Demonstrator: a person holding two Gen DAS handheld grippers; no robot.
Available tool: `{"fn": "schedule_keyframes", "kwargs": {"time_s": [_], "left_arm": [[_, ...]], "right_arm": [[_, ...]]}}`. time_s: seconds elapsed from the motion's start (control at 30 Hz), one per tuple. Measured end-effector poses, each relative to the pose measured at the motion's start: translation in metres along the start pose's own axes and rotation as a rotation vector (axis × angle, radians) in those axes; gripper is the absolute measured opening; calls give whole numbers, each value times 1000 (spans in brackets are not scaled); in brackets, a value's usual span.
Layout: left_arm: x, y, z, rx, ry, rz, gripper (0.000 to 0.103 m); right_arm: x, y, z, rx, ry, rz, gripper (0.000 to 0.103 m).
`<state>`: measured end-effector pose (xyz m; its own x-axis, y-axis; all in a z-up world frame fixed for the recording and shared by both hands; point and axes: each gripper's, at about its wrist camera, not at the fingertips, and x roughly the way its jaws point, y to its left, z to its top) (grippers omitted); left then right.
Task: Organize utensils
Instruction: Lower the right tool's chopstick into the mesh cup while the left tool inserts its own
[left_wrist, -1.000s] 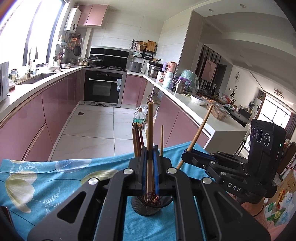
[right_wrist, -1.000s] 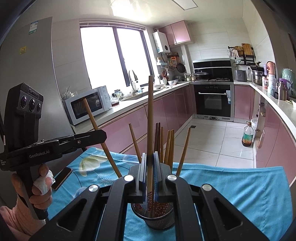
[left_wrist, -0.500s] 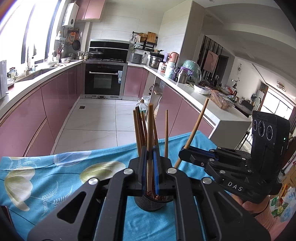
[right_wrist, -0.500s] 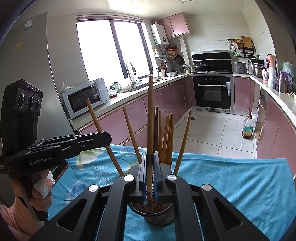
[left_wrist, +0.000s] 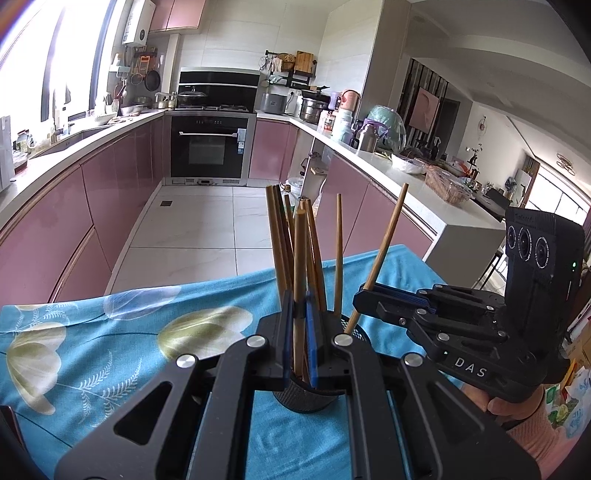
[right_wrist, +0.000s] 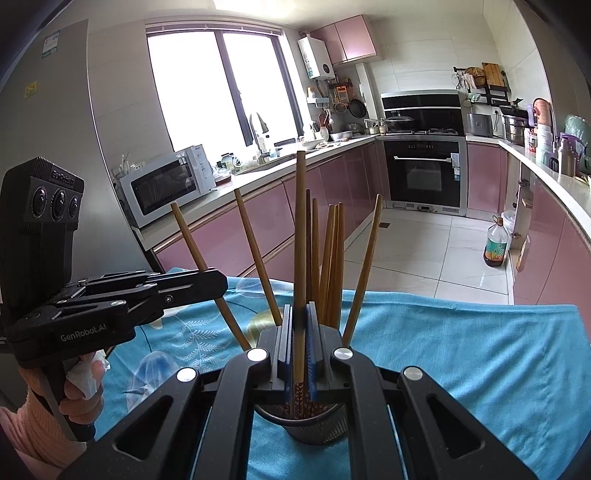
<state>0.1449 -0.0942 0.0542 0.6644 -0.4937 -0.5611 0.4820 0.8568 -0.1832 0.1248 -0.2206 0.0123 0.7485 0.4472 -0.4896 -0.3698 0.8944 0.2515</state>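
Clamping one wooden chopstick each, both tongs are closed above the same black mesh holder (left_wrist: 306, 397). The left tongs (left_wrist: 300, 325) pinch a plain light-brown chopstick (left_wrist: 299, 258) between blue pads; it stands nearly upright with its lower end down inside the holder. The right tongs (right_wrist: 300, 332) grip a chopstick (right_wrist: 300, 229) whose lower part carries a red pattern, and that patterned end also sits within the holder's rim (right_wrist: 300, 421).

Seen from the left wrist, the right tongs (left_wrist: 364, 295) reach in from the right of the holder, their chopstick (left_wrist: 388, 240) leaning away toward the upper right. Seen from the right wrist, the left tongs (right_wrist: 218, 284) come in from the left of the holder, with their chopstick (right_wrist: 201, 258) slanting up to the left.

More chopsticks (right_wrist: 330, 258) already stand in the holder, fanned out — some upright, one tilted right, one tilted left.

The holder stands on a surface covered by a turquoise cloth (right_wrist: 461, 339) printed with pale flowers. A hand (right_wrist: 79, 395) in a pink sleeve holds the left device's handle to the left of the holder; another hand (left_wrist: 517, 402) holds the right device to the holder's right.

Beyond the holder lies a kitchen with pink cabinets (left_wrist: 114, 184), a black oven (left_wrist: 208, 146) and a white microwave (right_wrist: 166, 184).
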Motion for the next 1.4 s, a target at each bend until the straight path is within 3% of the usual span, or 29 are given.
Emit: {"fn": "schedule_keyframes", "kwargs": {"time_s": [1.4], "left_arm": [[41, 15, 5, -24, 50, 47, 7]], "right_arm": [[24, -11, -3, 33, 50, -18, 7]]}}
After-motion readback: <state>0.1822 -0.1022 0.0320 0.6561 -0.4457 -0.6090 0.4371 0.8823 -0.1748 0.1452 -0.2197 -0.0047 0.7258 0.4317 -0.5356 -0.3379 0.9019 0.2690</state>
